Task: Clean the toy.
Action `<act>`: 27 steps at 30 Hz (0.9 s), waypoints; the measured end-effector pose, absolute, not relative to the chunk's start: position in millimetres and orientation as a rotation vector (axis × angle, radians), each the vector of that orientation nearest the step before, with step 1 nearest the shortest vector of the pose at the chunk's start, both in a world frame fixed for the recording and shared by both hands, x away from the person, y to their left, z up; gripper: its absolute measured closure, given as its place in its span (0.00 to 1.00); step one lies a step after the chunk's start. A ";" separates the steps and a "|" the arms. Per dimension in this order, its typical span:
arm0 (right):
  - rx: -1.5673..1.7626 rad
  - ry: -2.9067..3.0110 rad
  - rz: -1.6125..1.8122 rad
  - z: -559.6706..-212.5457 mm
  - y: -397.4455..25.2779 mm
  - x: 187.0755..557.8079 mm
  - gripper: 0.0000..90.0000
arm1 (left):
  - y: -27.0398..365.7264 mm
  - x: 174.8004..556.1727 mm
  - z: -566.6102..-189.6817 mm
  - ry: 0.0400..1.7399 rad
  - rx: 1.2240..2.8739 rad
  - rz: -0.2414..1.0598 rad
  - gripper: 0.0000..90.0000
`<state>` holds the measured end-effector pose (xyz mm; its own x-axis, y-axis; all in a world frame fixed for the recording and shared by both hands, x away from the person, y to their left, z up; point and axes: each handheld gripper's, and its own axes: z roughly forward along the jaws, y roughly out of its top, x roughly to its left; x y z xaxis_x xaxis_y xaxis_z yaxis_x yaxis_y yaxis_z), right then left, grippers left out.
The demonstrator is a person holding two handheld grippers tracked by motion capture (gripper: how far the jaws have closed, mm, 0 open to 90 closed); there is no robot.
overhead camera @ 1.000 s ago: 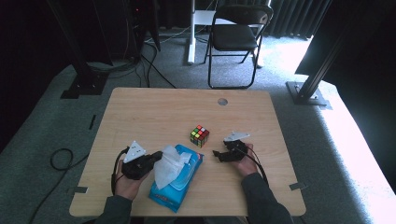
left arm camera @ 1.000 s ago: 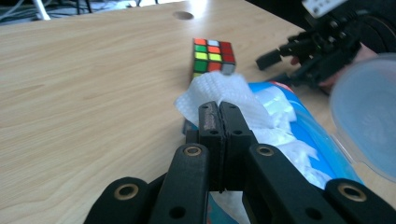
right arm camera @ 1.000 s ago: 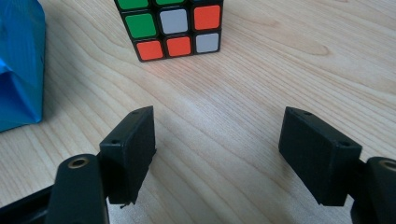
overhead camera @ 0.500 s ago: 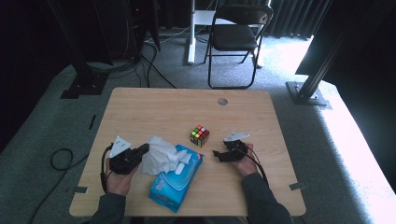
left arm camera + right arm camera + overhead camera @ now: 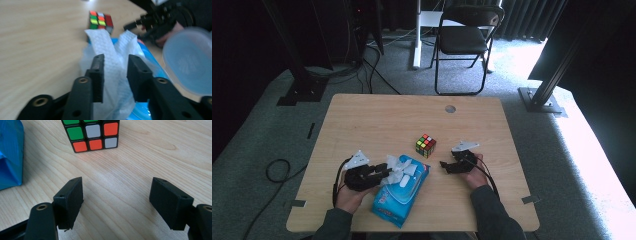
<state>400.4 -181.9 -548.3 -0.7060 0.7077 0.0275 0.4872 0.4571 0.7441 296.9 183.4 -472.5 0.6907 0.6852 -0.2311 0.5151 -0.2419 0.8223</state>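
While my left gripper (image 5: pixel 382 172) pinches a white wipe (image 5: pixel 110 52) rising from the blue pack (image 5: pixel 401 192) at lower centre of the high view, its round lid (image 5: pixel 191 67) stands open at the right of the left gripper view. My right gripper (image 5: pixel 449 166) rests wide open on bare table (image 5: pixel 362 120), the cube (image 5: pixel 425 145) just beyond it. I cannot read the pack's print. Open wood fills the upper half.

My left gripper (image 5: pixel 115 75) has ribbed black jaws with brass-ringed screw holes; grey three-cornered plates, black cables, dark sleeves (image 5: pixel 494 215).
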 end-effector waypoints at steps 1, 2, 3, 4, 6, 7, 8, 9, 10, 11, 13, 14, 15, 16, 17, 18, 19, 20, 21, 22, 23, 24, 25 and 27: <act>1.023 2.424 1.098 -548.2 -181.9 400.4 0.30 | 181.9 298.1 -474.5 0.933 1.922 0.196 0.67; 1.023 2.424 1.098 -548.3 -181.8 400.4 0.30 | 180.4 298.8 -476.6 0.939 1.927 0.187 0.63; 1.023 2.424 1.098 -548.2 -181.8 400.3 0.30 | 179.2 299.6 -478.4 0.946 1.937 0.185 0.61; 1.023 2.424 1.098 -548.2 -181.8 400.4 0.30 | 178.2 300.6 -480.4 0.951 1.949 0.180 0.57; 1.023 2.424 1.098 -548.2 -181.9 400.4 0.30 | 176.2 301.7 -484.1 0.964 1.967 0.185 0.52; 1.024 2.425 1.100 -548.2 -181.9 400.5 0.30 | 176.2 301.7 -484.1 0.964 1.967 0.185 0.50; 1.023 2.426 1.100 -548.2 -182.0 400.5 0.30 | 174.8 302.9 -487.8 0.979 1.987 0.191 0.49; 1.024 2.426 1.099 -548.2 -182.0 400.5 0.30 | 174.4 303.4 -489.5 0.986 1.996 0.191 0.48; 1.023 2.425 1.098 -548.2 -181.9 400.4 0.30 | 173.8 303.8 -491.1 0.992 2.004 0.193 0.47; 1.023 2.425 1.097 -548.2 -181.9 400.4 0.30 | 173.2 304.0 -492.3 1.000 2.016 0.201 0.46; 1.023 2.426 1.098 -548.2 -181.9 400.4 0.30 | 173.6 305.1 -493.4 1.005 2.020 0.196 0.45; 1.023 2.425 1.098 -548.2 -181.8 400.4 0.30 | 173.4 305.5 -493.1 1.008 2.022 0.191 0.45; 1.022 2.424 1.097 -548.2 -181.7 400.3 0.30 | 173.3 305.9 -492.8 1.006 2.029 0.189 0.45; 1.021 2.424 1.093 -548.2 -181.6 400.2 0.30 | 173.5 306.5 -492.8 1.006 2.032 0.180 0.46; 1.020 2.423 1.093 -548.3 -181.3 400.1 0.30 | 174.2 307.2 -493.1 1.009 2.031 0.168 0.46; 1.021 2.423 1.092 -548.2 -181.2 400.0 0.30 | 175.0 307.8 -493.5 1.014 2.026 0.148 0.46; 1.021 2.423 1.092 -548.2 -181.2 400.0 0.30 | 175.8 308.2 -494.0 1.017 2.019 0.127 0.47; 1.021 2.423 1.092 -548.2 -181.2 400.0 0.30 | 175.8 308.2 -494.0 1.017 2.019 0.127 0.49; 1.019 2.422 1.091 -548.3 -181.1 400.0 0.30 | 176.7 308.6 -494.1 1.016 2.018 0.111 0.49; 1.017 2.422 1.088 -548.3 -180.8 399.8 0.30 | 177.4 309.2 -494.0 1.009 2.016 0.083 0.51; 1.013 2.423 1.085 -548.3 -180.6 399.9 0.30 | 177.2 308.9 -493.4 1.002 2.016 0.068 0.58; 1.015 2.423 1.087 -548.3 -180.6 399.9 0.30 | 176.7 308.3 -492.6 0.989 2.020 0.070 0.63; 1.015 2.423 1.088 -548.3 -180.8 400.0 0.30 | 176.4 307.6 -491.4 0.984 2.029 0.082 0.65; 1.015 2.424 1.090 -548.3 -181.0 400.1 0.30 | 177.8 306.8 -489.2 0.982 2.039 0.101 0.72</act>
